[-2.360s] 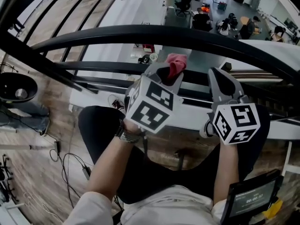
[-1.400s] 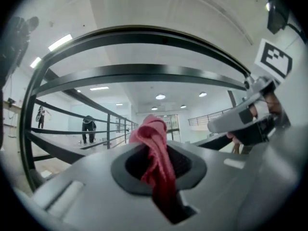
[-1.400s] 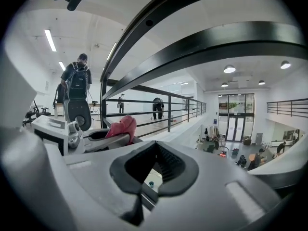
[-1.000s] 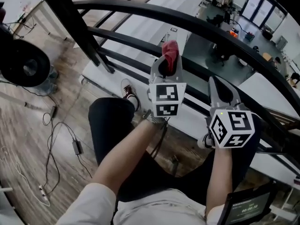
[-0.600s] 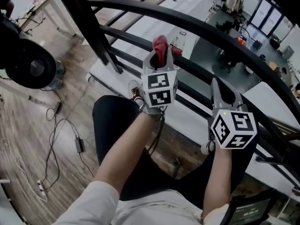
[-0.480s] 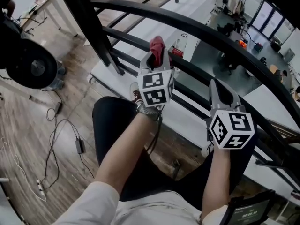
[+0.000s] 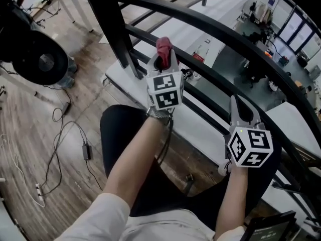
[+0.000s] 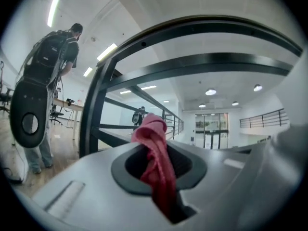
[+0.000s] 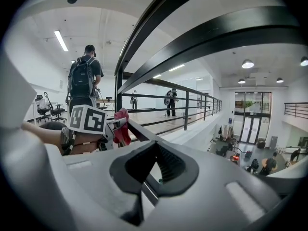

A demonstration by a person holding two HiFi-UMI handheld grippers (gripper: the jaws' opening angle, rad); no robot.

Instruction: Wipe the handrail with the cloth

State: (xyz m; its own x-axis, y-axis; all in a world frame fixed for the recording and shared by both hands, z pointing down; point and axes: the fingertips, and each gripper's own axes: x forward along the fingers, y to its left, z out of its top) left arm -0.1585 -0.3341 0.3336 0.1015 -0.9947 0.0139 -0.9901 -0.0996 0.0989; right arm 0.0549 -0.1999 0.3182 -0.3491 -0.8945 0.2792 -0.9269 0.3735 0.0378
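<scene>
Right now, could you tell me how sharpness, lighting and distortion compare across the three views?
Head view: evenly lit and sharp, though the handrail bows from the wide lens. Left gripper view: heavy fisheye with a black border, and the cloth, close to the lens, is soft. Right gripper view: same curving, ceiling lights burn white, background crisp.

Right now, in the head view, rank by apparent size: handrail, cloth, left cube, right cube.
1. handrail, by far.
2. right cube and left cube: near alike; camera distance makes ranking unsure.
3. cloth, smallest.
</scene>
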